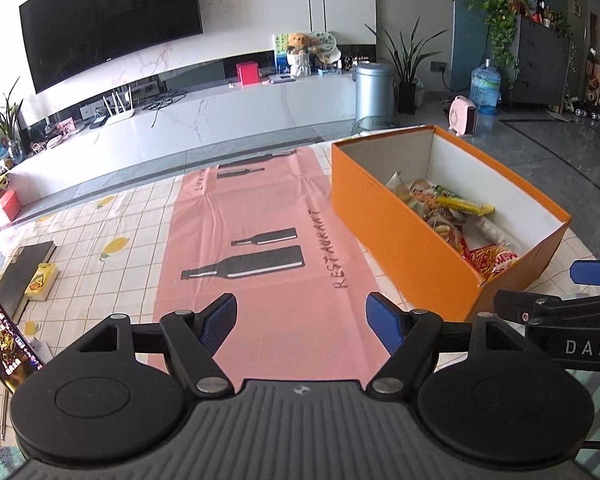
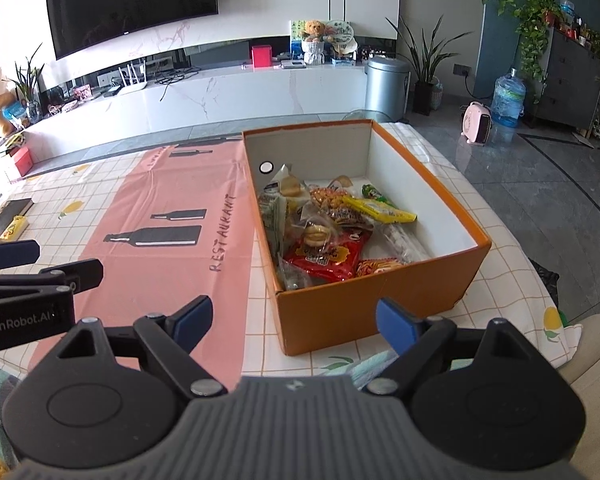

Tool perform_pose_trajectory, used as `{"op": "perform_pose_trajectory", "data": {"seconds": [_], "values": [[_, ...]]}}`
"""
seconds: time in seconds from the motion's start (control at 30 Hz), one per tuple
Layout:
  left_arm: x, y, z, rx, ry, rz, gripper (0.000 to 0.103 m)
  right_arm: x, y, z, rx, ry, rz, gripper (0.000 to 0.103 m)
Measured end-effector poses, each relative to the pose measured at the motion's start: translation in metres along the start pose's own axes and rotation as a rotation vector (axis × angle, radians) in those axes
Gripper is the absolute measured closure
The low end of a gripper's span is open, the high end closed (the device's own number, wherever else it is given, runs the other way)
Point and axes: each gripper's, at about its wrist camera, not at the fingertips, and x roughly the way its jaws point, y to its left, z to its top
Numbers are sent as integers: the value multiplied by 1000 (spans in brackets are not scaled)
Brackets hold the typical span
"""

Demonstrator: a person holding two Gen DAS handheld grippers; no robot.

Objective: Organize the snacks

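Observation:
An orange cardboard box [image 2: 340,312] with a white inside stands on the table and holds several snack packets, among them a red bag [image 2: 324,258] and a yellow stick pack [image 2: 380,210]. The box also shows in the left wrist view [image 1: 380,216], at the right. My left gripper [image 1: 300,320] is open and empty, low over the pink mat [image 1: 260,216]. My right gripper [image 2: 294,320] is open and empty, just in front of the box's near wall. Each gripper shows at the edge of the other's view.
A checked tablecloth [image 1: 100,240] covers the table. At the far left lie a dark book [image 1: 24,268], a small yellow pack [image 1: 42,280] and a lit phone [image 1: 4,344]. Beyond the table are a TV console and a grey floor.

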Motion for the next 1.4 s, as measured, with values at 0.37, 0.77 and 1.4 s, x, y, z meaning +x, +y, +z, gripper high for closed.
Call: {"op": "perform_pose_trajectory", "data": {"seconds": [0.37,0.77,1.4], "values": [[9,3,-2,-17,42,-4,17,17,3,1,-5,27,-3,17],[4,2,0,-16,35,-1,17,11,4,1,-12,14,-3,17],[2,2,1,-17,36,2,17,8,4,0,-18,12,0,16]]}}
